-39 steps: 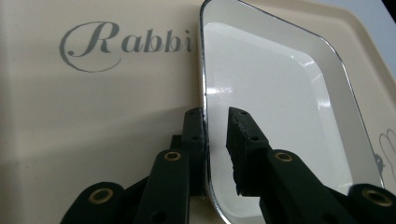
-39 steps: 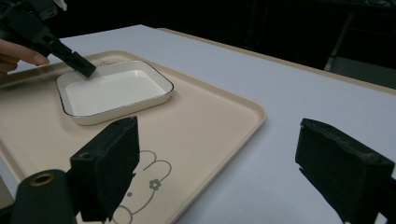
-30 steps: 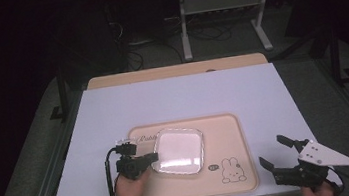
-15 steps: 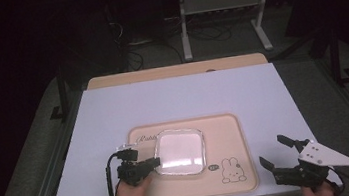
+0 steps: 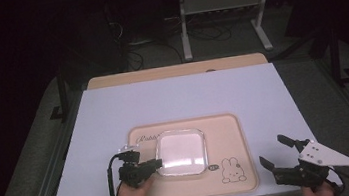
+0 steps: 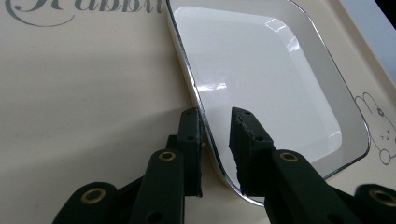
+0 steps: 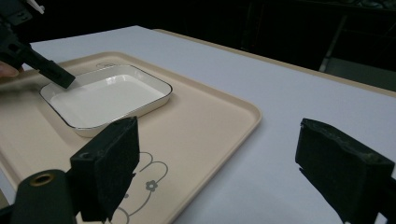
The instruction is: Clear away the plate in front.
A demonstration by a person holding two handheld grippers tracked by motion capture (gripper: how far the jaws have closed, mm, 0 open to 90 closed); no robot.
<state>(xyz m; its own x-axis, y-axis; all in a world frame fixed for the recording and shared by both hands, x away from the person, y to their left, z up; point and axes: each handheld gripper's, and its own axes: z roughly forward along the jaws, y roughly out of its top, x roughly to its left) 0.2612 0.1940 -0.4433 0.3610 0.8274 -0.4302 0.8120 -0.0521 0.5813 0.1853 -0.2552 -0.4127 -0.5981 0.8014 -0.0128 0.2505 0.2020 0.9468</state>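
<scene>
A square white dish (image 5: 181,151) with a thin dark rim lies on a beige tray (image 5: 227,132) printed with a rabbit. My left gripper (image 5: 156,163) is at the dish's near left edge. In the left gripper view the dish (image 6: 266,74) rim runs between the jaws of that gripper (image 6: 215,121): one jaw outside against the rim, the other inside over the white floor, a narrow gap left. My right gripper (image 5: 272,150) hovers wide open off the tray's right end, holding nothing. The right gripper view shows its jaws (image 7: 219,163) apart, with the dish (image 7: 105,98) and tray (image 7: 205,121) beyond.
The tray rests on a white sheet (image 5: 177,97) covering the table, with bare sheet behind and to both sides. A rabbit drawing (image 5: 230,165) marks the tray's near right corner. A metal stand (image 5: 223,16) and cables sit on the dark floor behind the table.
My left gripper has crept slightly right and toward the dish, so its jaws now straddle the rim. The right gripper has stayed put.
</scene>
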